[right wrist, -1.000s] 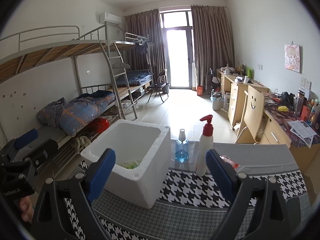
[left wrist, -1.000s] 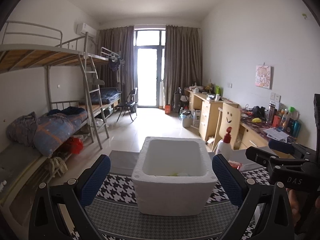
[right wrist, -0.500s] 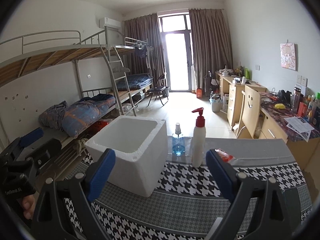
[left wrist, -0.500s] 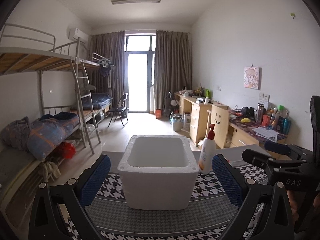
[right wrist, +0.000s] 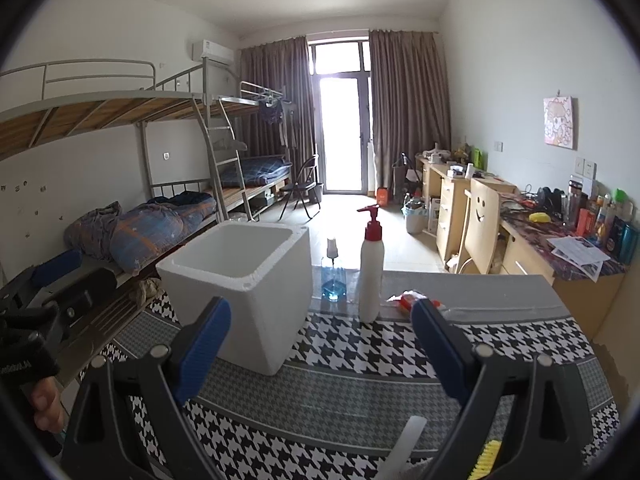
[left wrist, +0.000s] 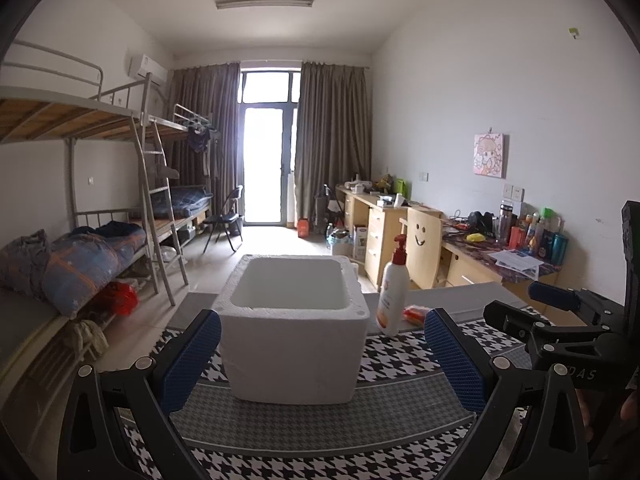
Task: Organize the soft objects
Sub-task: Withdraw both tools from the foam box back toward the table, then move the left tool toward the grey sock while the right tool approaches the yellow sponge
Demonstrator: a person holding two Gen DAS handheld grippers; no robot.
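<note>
A white foam box (left wrist: 294, 328) stands on the houndstooth tablecloth (left wrist: 400, 364); it also shows in the right wrist view (right wrist: 244, 292). Its inside is hidden from this low angle. My left gripper (left wrist: 322, 360) is open and empty, held back from the box's near side. My right gripper (right wrist: 322, 352) is open and empty, in front of the box and a white pump bottle (right wrist: 371, 268). A small orange-and-white packet (right wrist: 412, 300) lies behind the right fingertip. A white and yellow object (right wrist: 486, 460) shows at the bottom edge.
A blue spray bottle (right wrist: 333, 272) stands behind the box. The pump bottle (left wrist: 394, 292) is right of the box in the left view. Bunk beds (left wrist: 100, 248) line the left wall, desks (left wrist: 400, 220) and a chair the right.
Both grippers have pulled back and lowered from the box. The box's inside with green items is no longer visible. The pump bottle has come into the left view.
</note>
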